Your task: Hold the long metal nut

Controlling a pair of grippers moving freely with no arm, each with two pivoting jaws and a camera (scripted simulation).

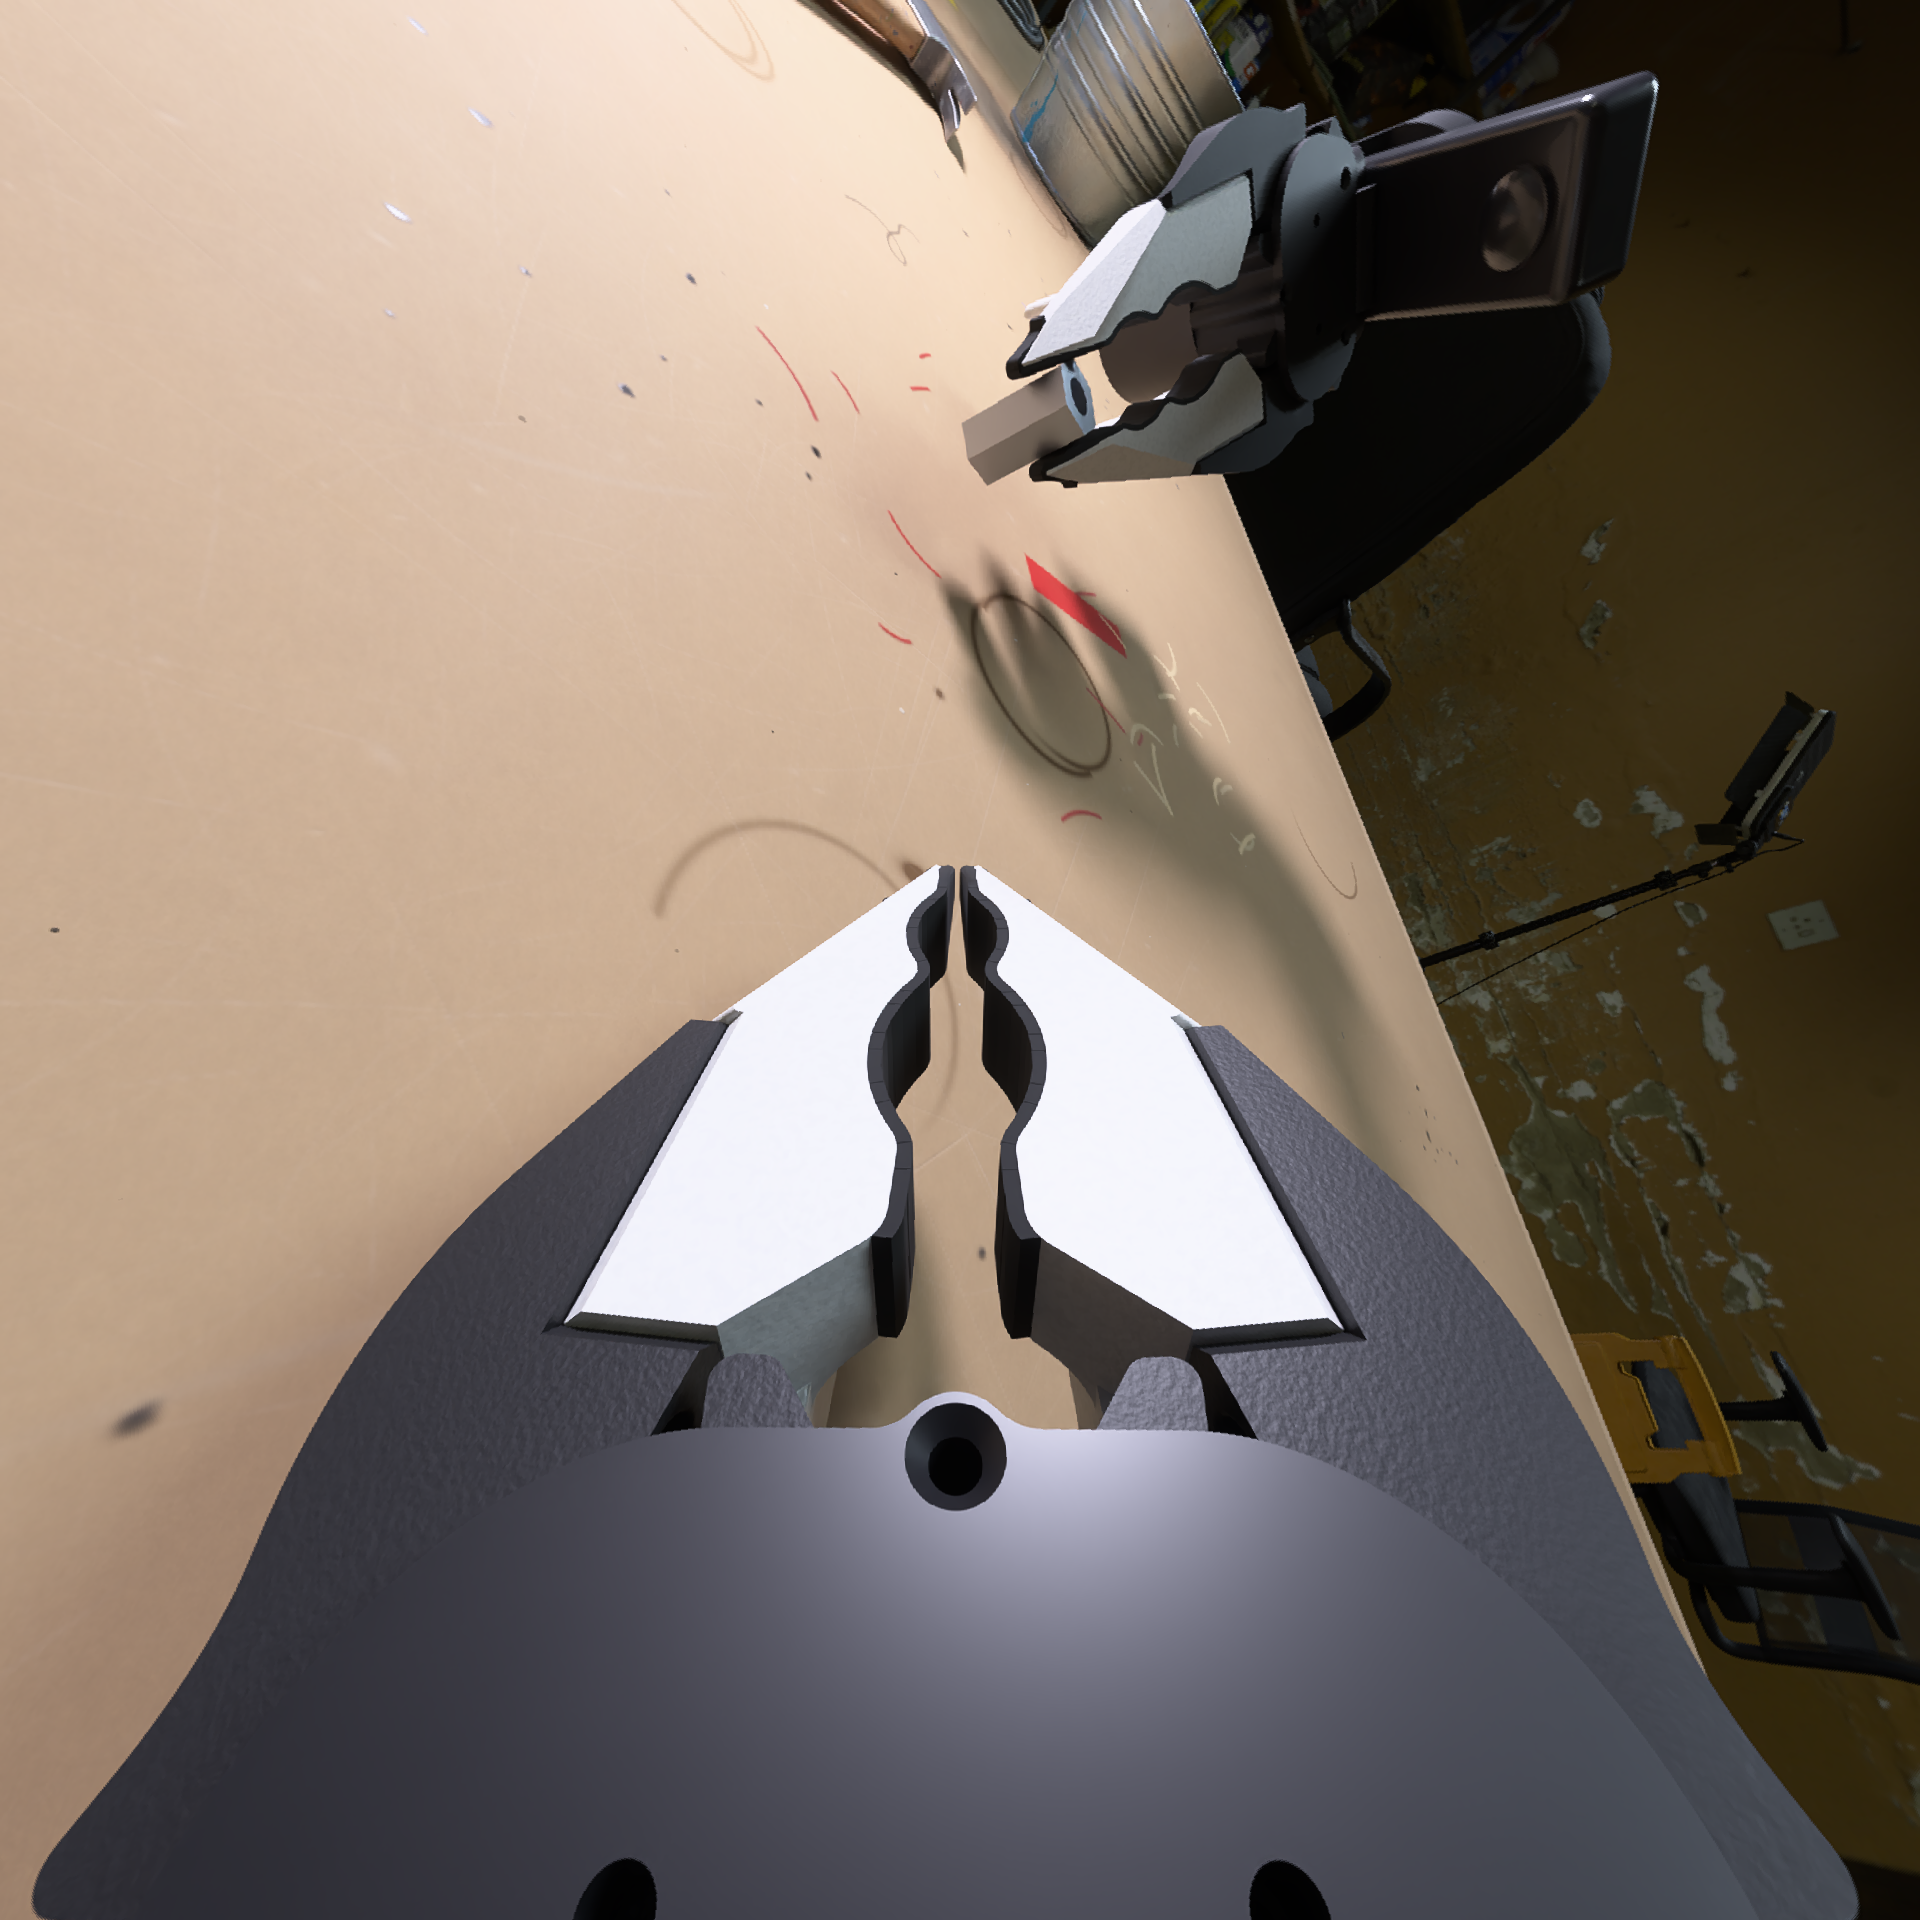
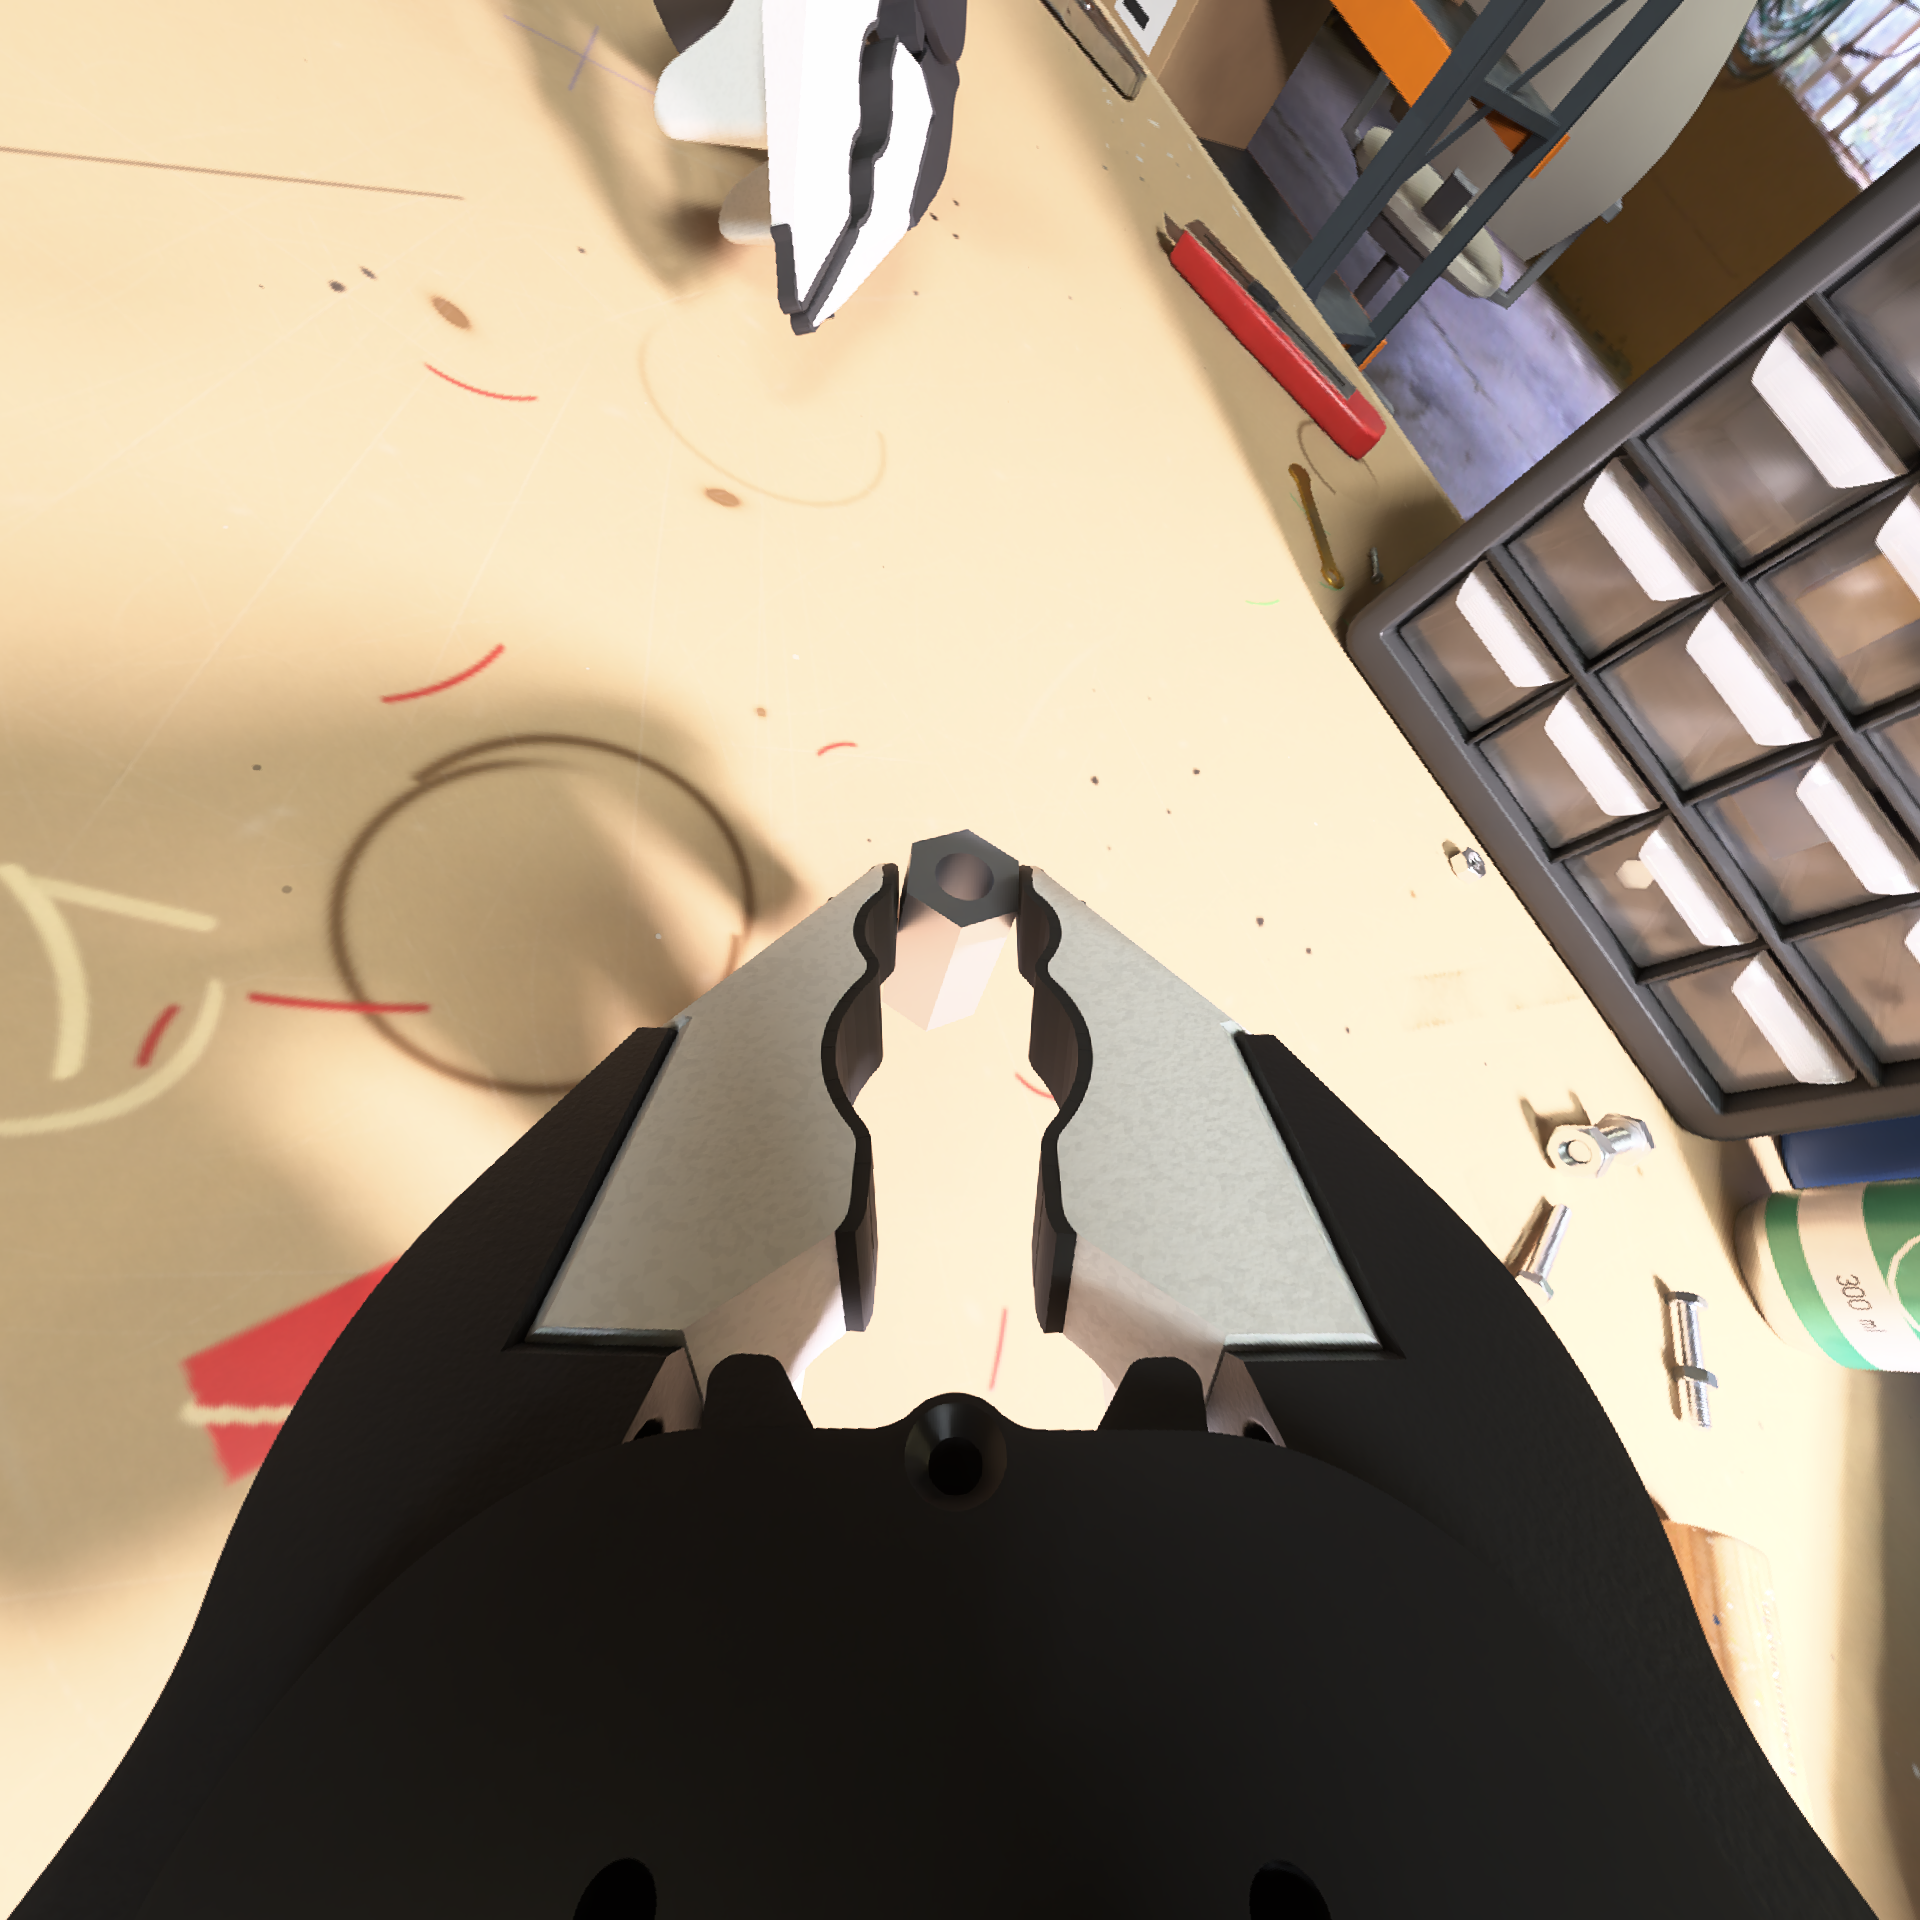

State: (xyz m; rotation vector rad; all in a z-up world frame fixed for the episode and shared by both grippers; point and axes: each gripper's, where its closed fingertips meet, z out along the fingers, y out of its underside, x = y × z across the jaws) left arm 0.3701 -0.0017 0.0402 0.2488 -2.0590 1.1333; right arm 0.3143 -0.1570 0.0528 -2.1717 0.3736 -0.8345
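The long metal nut (image 2: 951, 935) is a pale hexagonal bar with a round bore at its far end. My right gripper (image 2: 958, 883) is shut on it, the nut pinched between the fingertips and held above the tan table (image 2: 935, 582). In the left wrist view the right gripper (image 1: 1044, 416) shows far off at upper right with the nut (image 1: 1023, 428) sticking out of its tips. My left gripper (image 1: 956, 873) is shut and empty, low over the table (image 1: 416, 623). It also shows at the top of the right wrist view (image 2: 821, 312).
A dark parts drawer cabinet (image 2: 1683, 707) stands at right. Loose bolts and nuts (image 2: 1595, 1143) lie by it, with a green-banded cup (image 2: 1839, 1278). A red utility knife (image 2: 1273, 343) lies near the table's edge. A metal bucket (image 1: 1122, 104) stands at the far edge.
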